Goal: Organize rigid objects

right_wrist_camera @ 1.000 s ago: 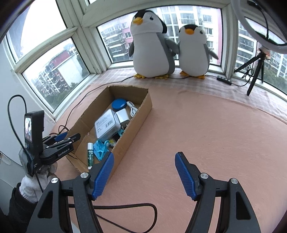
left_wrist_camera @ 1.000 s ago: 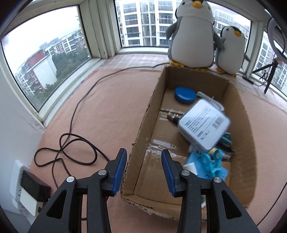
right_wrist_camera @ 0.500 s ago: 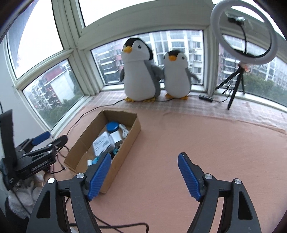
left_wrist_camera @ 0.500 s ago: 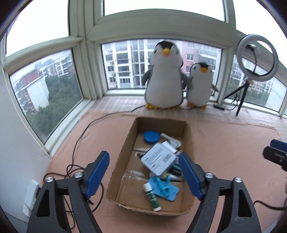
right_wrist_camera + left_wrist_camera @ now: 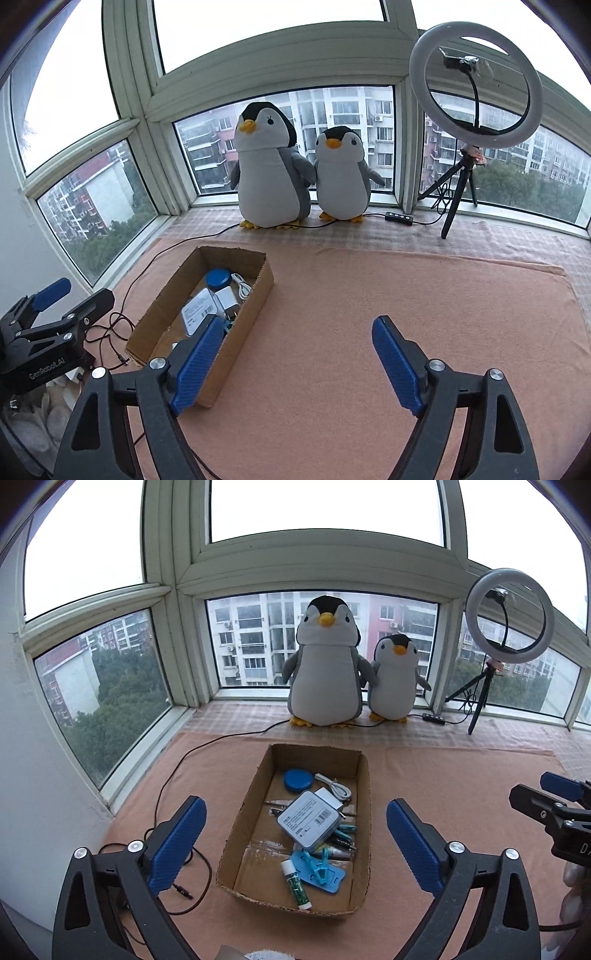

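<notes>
A cardboard box (image 5: 236, 827) (image 5: 255, 306) sits on the pink mat. It holds a white case (image 5: 308, 819), a blue round tin (image 5: 297, 779), a white cable (image 5: 334, 786), a blue clip holder (image 5: 319, 871), a glue stick (image 5: 295, 884) and several pens. My left gripper (image 5: 293, 842) is open and empty, raised above and behind the box. My right gripper (image 5: 301, 363) is open and empty, raised over the mat to the right of the box. Each gripper also shows in the other's view: the left (image 5: 51, 306), the right (image 5: 554, 797).
Two plush penguins (image 5: 325, 664) (image 5: 395, 679) stand at the window sill behind the box. A ring light on a tripod (image 5: 506, 627) (image 5: 474, 85) stands at the back right. A black cable (image 5: 173, 775) runs along the mat's left side.
Both grippers have pulled back and up from the box. The left gripper's jaws went from narrow to wide open. The box now looks smaller and farther.
</notes>
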### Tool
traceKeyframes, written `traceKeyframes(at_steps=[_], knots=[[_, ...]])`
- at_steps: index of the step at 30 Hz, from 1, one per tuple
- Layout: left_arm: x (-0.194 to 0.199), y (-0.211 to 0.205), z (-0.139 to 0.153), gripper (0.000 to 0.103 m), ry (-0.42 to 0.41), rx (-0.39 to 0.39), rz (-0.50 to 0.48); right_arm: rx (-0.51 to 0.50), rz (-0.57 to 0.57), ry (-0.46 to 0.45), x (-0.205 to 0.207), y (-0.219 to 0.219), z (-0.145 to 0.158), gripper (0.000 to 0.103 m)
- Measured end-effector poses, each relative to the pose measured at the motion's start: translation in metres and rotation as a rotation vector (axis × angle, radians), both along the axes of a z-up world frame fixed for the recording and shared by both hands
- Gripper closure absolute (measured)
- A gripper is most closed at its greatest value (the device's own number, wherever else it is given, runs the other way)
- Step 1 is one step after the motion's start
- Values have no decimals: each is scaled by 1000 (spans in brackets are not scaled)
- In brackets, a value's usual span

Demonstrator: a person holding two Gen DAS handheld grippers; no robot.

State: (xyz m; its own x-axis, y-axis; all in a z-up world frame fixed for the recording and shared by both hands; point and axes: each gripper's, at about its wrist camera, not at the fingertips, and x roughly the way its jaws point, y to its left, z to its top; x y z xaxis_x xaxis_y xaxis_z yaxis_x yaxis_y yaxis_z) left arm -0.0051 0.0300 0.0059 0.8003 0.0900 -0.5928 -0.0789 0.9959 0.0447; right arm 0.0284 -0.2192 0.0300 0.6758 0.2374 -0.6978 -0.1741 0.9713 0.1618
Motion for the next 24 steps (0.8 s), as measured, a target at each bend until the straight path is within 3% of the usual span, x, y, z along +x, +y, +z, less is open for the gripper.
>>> traceKeyframes(at_steps=[24], knots=[[-7, 3, 1, 2, 1, 11, 16, -9, 9, 9, -3, 9, -3, 19]])
